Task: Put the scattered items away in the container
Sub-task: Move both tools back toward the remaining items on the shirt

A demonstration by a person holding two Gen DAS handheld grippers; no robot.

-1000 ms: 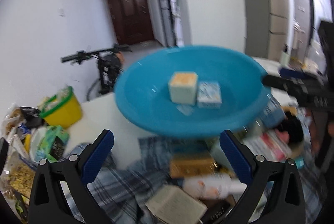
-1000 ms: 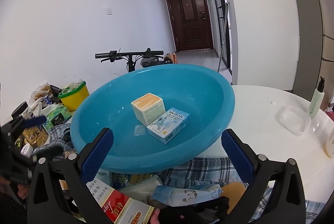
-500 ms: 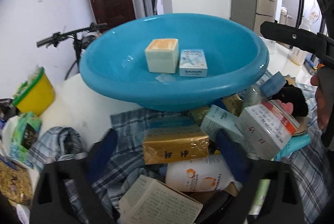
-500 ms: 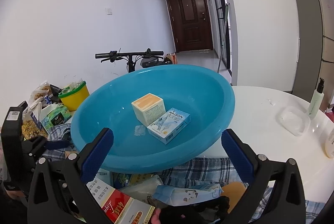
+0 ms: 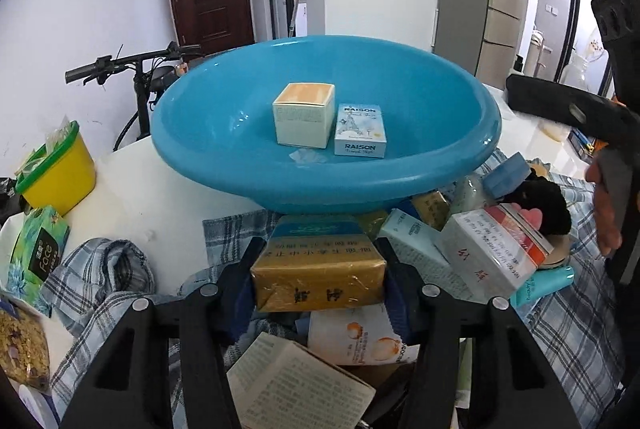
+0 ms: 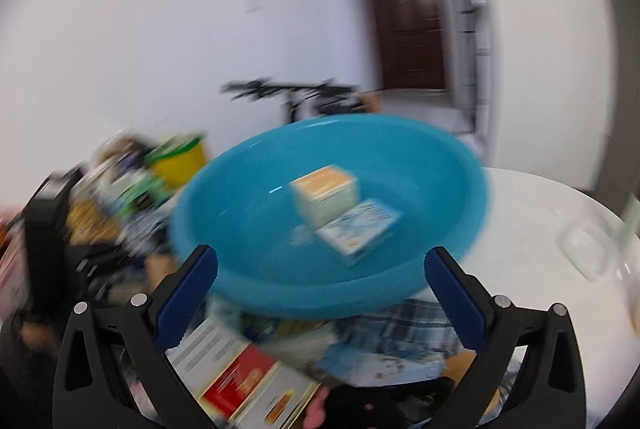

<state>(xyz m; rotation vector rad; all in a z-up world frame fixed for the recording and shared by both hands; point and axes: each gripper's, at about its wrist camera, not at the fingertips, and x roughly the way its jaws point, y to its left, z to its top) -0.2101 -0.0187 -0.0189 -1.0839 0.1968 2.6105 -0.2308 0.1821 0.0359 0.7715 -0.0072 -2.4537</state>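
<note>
left gripper [image 5: 318,283] closing on the gold pack [image 5: 318,271].

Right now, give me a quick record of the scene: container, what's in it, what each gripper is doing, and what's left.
container: blue basin
inside: cream box, Raison box
left gripper: closing around gold box
right gripper: open, empty
left to tidy: pile of boxes and tubes on checked cloth

Crowded near edge, open basin beyond

Boxes heaped tight against blue basin [image 5: 460,149] front wall; basin interior mostly free beside cream box [image 5: 304,115] and RAISON pack [image 5: 360,129]. Bare tabletop [image 5: 132,189] left, bounded by yellow tub [image 5: 60,169].
</note>
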